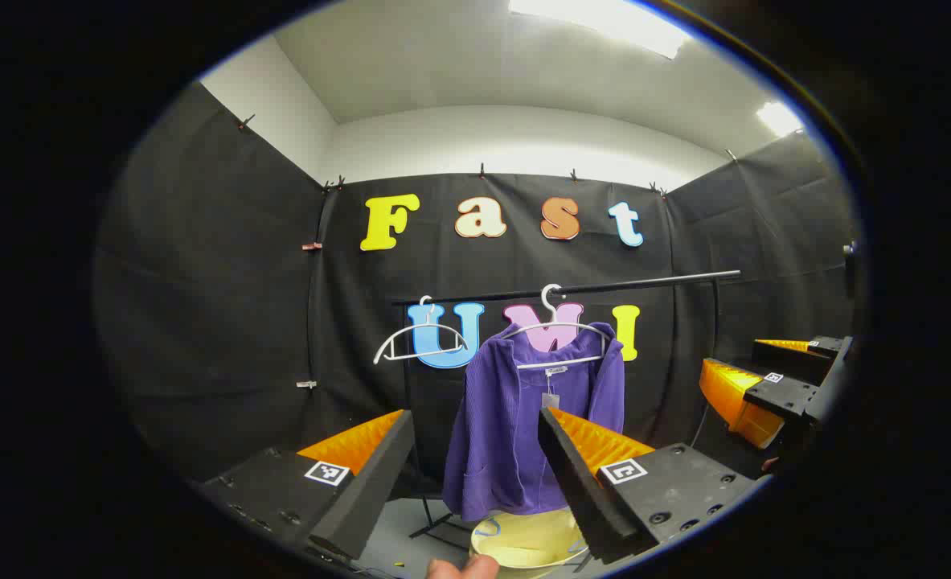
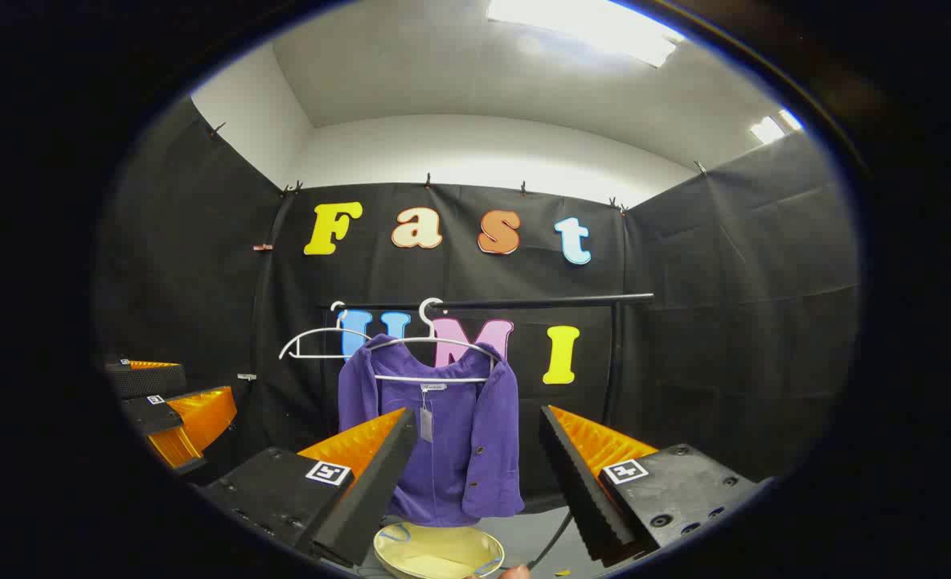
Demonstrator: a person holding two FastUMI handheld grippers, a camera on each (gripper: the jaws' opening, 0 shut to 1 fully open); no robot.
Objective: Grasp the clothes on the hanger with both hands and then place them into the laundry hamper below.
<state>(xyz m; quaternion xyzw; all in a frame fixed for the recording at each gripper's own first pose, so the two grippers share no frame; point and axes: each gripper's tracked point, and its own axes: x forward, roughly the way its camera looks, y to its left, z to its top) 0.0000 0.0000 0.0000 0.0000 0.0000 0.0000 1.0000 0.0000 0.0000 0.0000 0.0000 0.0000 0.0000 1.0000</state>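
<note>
Purple jacket (image 1: 523,418) hangs on white hanger (image 1: 555,334) from black rail (image 1: 604,287), above yellow hamper (image 1: 527,547) on floor. Empty hanger (image 1: 419,342) beside it. Left gripper (image 1: 475,462) fingers wide, holding nothing; right gripper (image 2: 475,462) likewise, both short of jacket.

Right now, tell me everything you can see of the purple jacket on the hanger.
The purple ribbed-fabric jacket hangs open-fronted on a white wire hanger hooked over a black horizontal rail. It has long sleeves, a collar, dark buttons down one front edge, a neck label and a pale tag dangling inside. It hangs straight, its hem just above the pale yellow round laundry hamper on the floor. Only the hanger touches it; both tongs are open and short of it.
</note>
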